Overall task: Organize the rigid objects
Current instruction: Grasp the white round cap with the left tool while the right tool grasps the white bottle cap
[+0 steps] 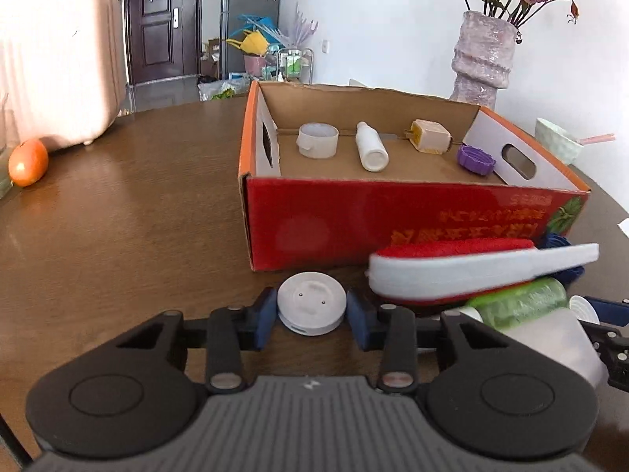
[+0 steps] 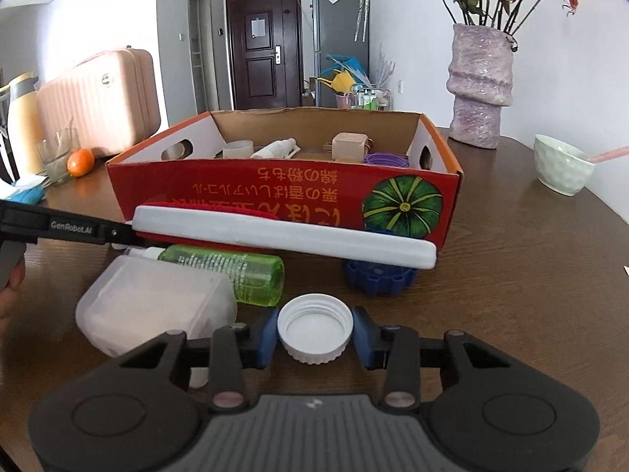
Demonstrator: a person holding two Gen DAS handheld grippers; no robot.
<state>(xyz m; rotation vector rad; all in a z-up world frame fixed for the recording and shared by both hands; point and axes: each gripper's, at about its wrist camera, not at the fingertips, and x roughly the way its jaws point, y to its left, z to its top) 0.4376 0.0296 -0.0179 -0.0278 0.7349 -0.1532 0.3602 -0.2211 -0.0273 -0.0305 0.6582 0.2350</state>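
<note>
My left gripper (image 1: 311,314) is shut on a white round disc (image 1: 311,301) that rests on the wooden table just in front of the red cardboard box (image 1: 354,220). My right gripper (image 2: 314,334) is shut on an upturned white screw cap (image 2: 314,354), also on the table. The box holds a white ring cup (image 1: 317,141), a white bottle (image 1: 371,147), a beige plug (image 1: 428,135) and a purple cap (image 1: 475,159). Between the grippers lie a white-and-red brush (image 2: 283,236), a green bottle (image 2: 236,271), a translucent white container (image 2: 153,306) and a blue cap (image 2: 377,275).
A pink-grey vase of dried roses (image 2: 479,90) and a pale green bowl (image 2: 562,165) stand to the right of the box. To its left are an orange (image 1: 27,161), a drinking glass (image 2: 57,157) and a pink suitcase (image 1: 59,67). The table edge curves at far right.
</note>
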